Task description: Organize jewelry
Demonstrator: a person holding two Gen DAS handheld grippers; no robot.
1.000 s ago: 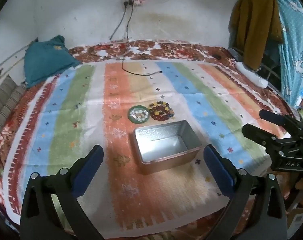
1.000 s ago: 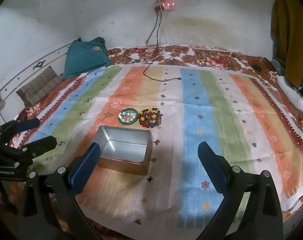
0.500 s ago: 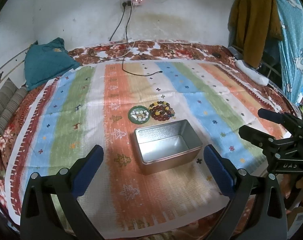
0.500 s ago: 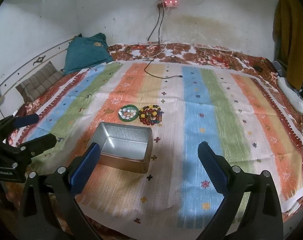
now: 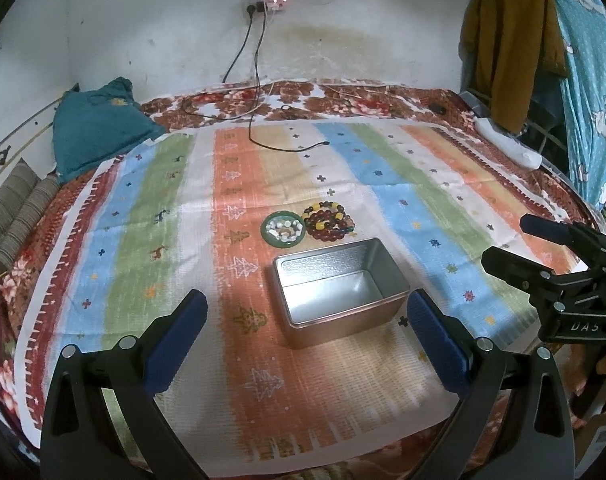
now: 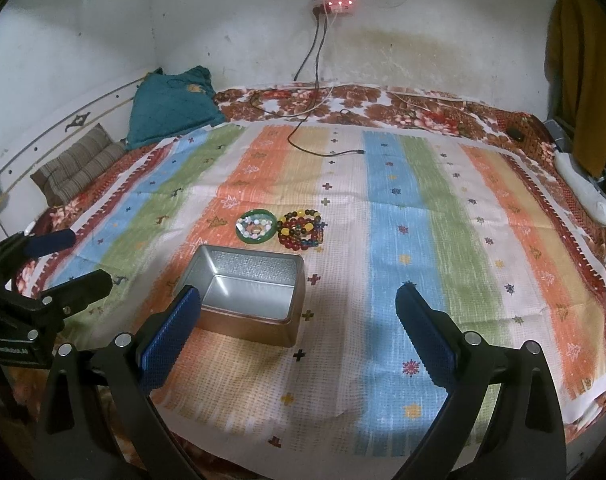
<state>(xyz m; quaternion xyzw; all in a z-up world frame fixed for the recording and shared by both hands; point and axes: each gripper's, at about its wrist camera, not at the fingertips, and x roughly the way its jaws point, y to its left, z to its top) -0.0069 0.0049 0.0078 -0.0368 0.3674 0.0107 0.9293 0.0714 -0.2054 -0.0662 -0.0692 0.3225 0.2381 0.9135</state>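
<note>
An empty silver metal tin (image 5: 339,286) (image 6: 249,294) sits on the striped cloth. Just behind it lie a green bangle with pale beads inside (image 5: 283,229) (image 6: 256,227) and a pile of dark red and yellow bead bracelets (image 5: 329,221) (image 6: 301,230), touching each other. My left gripper (image 5: 305,316) hangs open above the cloth in front of the tin, holding nothing. My right gripper (image 6: 299,312) is open too, near the tin's front right. Each gripper shows in the other's view: the right gripper (image 5: 539,252) at the right edge, the left gripper (image 6: 55,256) at the left edge.
The striped cloth (image 5: 143,240) covers a floral bed. A teal cushion (image 5: 99,128) and a striped pillow (image 5: 15,212) lie at the far left. A black cable (image 5: 271,136) trails from a wall socket onto the cloth. Clothes (image 5: 515,40) hang at the right; a white object (image 5: 507,144) lies below them.
Both grippers have edged forward and slightly lower toward the tin; the tin and jewelry have not moved. Both stay open.
</note>
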